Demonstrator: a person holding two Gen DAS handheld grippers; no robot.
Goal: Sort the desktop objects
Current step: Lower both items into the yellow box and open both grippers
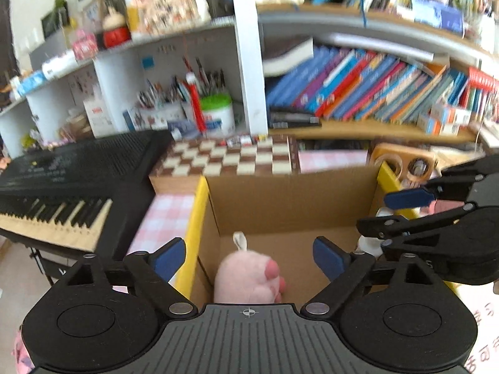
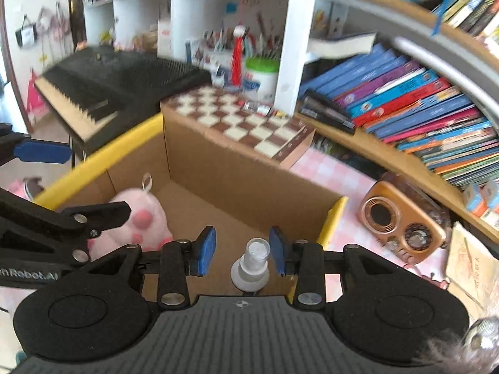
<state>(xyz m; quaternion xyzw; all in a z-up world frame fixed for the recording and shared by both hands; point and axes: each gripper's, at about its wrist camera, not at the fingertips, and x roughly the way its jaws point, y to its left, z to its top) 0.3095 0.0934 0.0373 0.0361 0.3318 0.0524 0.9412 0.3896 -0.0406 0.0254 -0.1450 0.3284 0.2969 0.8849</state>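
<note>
Spray bottle (image 2: 250,265) between spread right claw (image 2: 242,251) fingers

A lived-in home study is indicated by crammed bookshelves (image 1: 358,93), a keyboard piano (image 1: 62,193) and a chessboard (image 2: 243,121).

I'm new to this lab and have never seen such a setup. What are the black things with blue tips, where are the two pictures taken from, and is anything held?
They are two hand-held grippers, each carrying a camera that looks along its fingers. One picture is from the left gripper, the other from the right gripper. Both hang open over a cardboard box with yellow edges. Nothing is held: a pink plush toy lies in the box, and a small clear bottle sits between the right gripper's fingers, ungripped. Nearby: a chessboard, a keyboard, a small radio.
</note>
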